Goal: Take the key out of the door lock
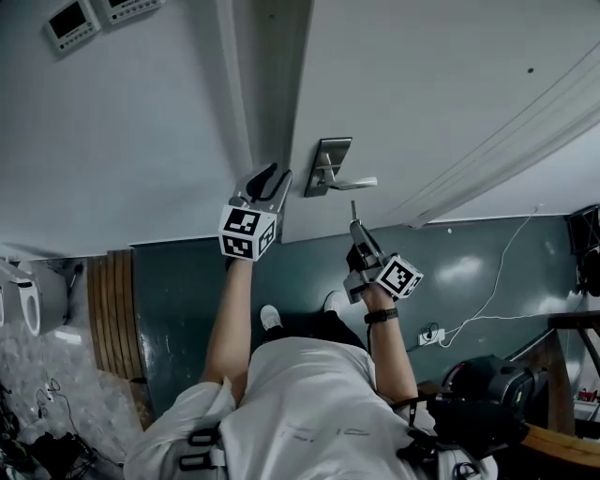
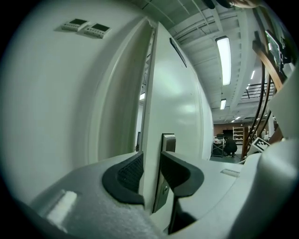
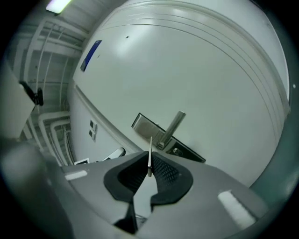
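Note:
The white door stands ajar, with a metal lock plate and lever handle on it. My left gripper is clamped across the door's edge beside the plate, one pad on each side. My right gripper is shut on the key, whose thin blade points up at the handle and hangs free just below it. In the right gripper view the key stands upright between the pads, short of the handle and the keyhole.
Two wall control panels hang left of the door frame. On the dark floor are a wooden slatted mat, a white cable and a black bag. A person crouches far off in the hall beyond.

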### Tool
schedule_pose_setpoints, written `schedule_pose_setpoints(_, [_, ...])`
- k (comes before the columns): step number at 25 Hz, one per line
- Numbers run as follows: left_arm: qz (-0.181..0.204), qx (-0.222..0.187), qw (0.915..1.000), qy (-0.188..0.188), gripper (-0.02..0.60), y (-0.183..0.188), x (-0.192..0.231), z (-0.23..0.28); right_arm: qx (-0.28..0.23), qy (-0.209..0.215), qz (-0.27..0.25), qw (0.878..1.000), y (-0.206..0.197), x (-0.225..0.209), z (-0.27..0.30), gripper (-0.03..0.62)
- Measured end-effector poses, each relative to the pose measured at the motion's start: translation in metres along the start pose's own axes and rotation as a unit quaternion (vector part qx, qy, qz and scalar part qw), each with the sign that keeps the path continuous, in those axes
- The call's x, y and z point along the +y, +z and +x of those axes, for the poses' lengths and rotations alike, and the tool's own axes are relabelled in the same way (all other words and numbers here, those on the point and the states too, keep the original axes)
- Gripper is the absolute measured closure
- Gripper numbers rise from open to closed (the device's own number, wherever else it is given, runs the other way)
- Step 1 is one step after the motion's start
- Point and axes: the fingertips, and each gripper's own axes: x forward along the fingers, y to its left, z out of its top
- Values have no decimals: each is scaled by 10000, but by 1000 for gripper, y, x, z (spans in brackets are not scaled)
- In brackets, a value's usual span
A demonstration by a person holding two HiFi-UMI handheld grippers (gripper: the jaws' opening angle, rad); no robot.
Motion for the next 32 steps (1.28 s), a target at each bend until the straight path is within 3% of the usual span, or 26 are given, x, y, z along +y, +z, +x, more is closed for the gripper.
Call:
schedule_pose_setpoints(3, [-111,-56,9994,314,528,-8,-6,-18,16,-290,-861,9959,18,7,-6,565])
schedule_pose_setpoints(5, [-181,-46,9988,447,531,-16,-16,-26,24,-324,-1387,9898,31,14,-5,565])
schedule_pose_setpoints(9, [-240,-5,9974,674,549,-25,-46,-41,213,-324,-2640,9637,48,29,-8,565])
schedule_pose_setpoints(12, [-205,-12,9963,835,551,-20,-77,-48,288,-260,-3125,9491,65,40,-24,565])
schedule_pose_setpoints(15, [68,-140,9931,1163,551,-6,-112,-61,352,-280,-3367,9405,74,46,-45,565])
schedule_pose_setpoints(19, [359,-318,9826,1795,581,15,-132,-79,106,197,-3330,9427,79,62,-57,565])
schedule_pose_setpoints(25, [467,-575,9837,1641,580,43,-151,-71,71,165,-3732,9276,87,92,-60,565])
schedule_pose_setpoints(32, [518,-817,9841,1490,580,60,-153,-82,31,256,-3876,9215,81,124,-52,565])
